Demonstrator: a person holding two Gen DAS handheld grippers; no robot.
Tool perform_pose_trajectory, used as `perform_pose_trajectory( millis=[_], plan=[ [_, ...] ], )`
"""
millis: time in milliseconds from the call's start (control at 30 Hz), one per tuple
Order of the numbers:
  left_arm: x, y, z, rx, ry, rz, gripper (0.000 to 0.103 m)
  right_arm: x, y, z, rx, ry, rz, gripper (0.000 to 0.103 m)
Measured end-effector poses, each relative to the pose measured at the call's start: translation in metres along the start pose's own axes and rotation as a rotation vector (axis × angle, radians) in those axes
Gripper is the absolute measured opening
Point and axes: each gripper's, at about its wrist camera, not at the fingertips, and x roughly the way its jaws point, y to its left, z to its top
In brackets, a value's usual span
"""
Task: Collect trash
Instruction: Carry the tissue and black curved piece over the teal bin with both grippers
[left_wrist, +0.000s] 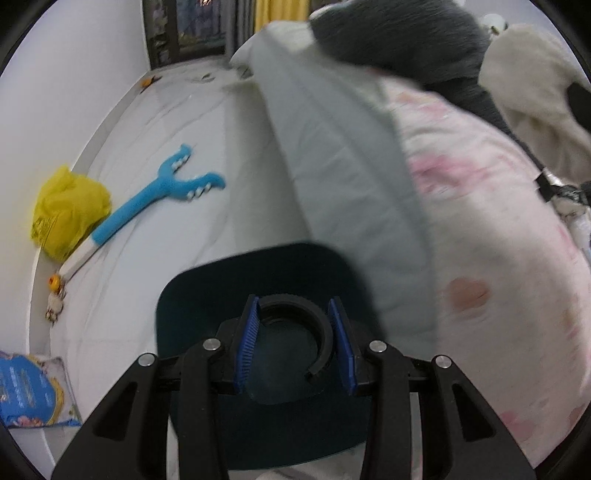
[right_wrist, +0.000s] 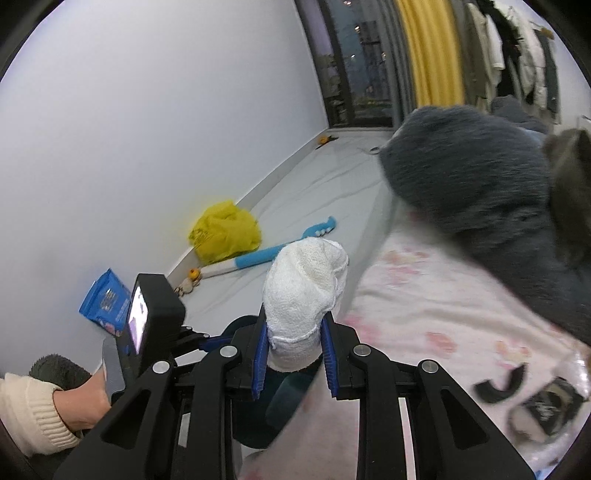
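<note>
My left gripper (left_wrist: 295, 339) is shut on the black ring handle (left_wrist: 317, 332) of a dark teal bin (left_wrist: 258, 295) and holds it over the bed. My right gripper (right_wrist: 293, 354) is shut on a crumpled white tissue wad (right_wrist: 306, 284), held above the bin, whose dark rim (right_wrist: 255, 406) shows just below it. A crumpled yellow plastic bag (left_wrist: 70, 210) lies by the wall on the white sheet; it also shows in the right wrist view (right_wrist: 223, 232). A blue snack packet (left_wrist: 26, 387) lies at the bed's near left edge, and shows in the right wrist view (right_wrist: 105, 299).
A blue forked toy stick (left_wrist: 155, 199) lies beside the yellow bag. A pink floral duvet (left_wrist: 480, 258), a grey pillow (left_wrist: 332, 147) and a dark fuzzy blanket (right_wrist: 480, 177) fill the right. A small toy (left_wrist: 55, 291) sits by the wall. Black items (right_wrist: 517, 391) lie on the duvet.
</note>
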Motion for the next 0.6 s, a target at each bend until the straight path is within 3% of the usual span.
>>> perform_pose_trajectory(
  millis=[300,600],
  plan=[
    [0.02,0.034,-0.029,-0.006,0.156,0.042,0.041,0.044,0.023,0.001,-0.008,0.094,0.04,0.026],
    [0.034,0.048,-0.049,0.008,0.251,0.01,0.044,0.076,0.04,-0.002,-0.028,0.158,0.052,0.026]
  ],
)
